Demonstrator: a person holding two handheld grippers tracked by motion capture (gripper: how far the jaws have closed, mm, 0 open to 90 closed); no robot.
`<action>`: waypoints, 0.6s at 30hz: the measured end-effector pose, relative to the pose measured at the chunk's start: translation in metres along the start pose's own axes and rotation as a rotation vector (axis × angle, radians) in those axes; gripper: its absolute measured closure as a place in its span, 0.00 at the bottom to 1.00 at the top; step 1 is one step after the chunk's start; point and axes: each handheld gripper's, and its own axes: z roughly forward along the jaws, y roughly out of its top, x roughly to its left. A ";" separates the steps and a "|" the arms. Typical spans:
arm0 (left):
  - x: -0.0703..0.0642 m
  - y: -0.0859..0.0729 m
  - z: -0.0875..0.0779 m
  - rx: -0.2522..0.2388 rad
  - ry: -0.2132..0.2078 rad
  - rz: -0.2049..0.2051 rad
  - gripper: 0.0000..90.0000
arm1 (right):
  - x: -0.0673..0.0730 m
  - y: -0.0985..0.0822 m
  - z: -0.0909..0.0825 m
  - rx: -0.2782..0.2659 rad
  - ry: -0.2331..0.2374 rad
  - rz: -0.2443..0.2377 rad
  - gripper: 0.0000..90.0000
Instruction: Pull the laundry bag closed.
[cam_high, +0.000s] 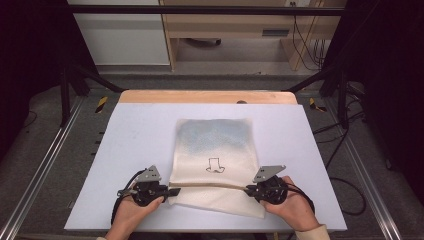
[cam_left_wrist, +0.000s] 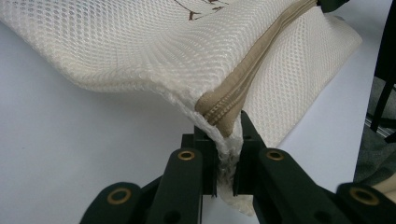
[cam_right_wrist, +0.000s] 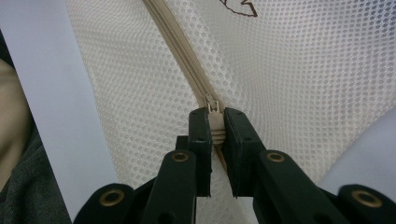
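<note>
Mesh bag (cam_high: 215, 160) lies flat mid-desk, near the front edge of the desk (cam_high: 135, 135). Left gripper (cam_high: 172, 191) jaws clamped on the bag's left zipper end; right gripper (cam_high: 248, 189) jaws pinching the zipper pull (cam_right_wrist: 214, 122). Zipper (cam_high: 210, 185) stretched between them. Bare desk surface lies left, right and beyond; wooden strip (cam_high: 205, 96) along the far edge.

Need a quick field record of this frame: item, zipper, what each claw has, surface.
item: cream mesh laundry bag, lying flat, small dark line drawing on it
zipper: tan zipper runs across the bag's near end, looks closed along the stretch in view
left claw: shut on the bag's corner at the zipper's end
right claw: shut on the zipper pull
surface: pale foam board on a wooden table
</note>
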 end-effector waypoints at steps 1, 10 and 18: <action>0.000 0.000 0.000 0.000 0.000 0.000 0.92 | -0.001 0.000 0.000 -0.004 0.000 -0.004 0.91; 0.000 0.000 0.000 0.001 0.001 0.000 0.92 | -0.002 -0.005 -0.002 -0.006 -0.009 0.006 0.91; 0.000 0.000 0.000 0.002 0.002 0.003 0.92 | -0.003 -0.010 -0.005 -0.010 -0.013 0.012 0.91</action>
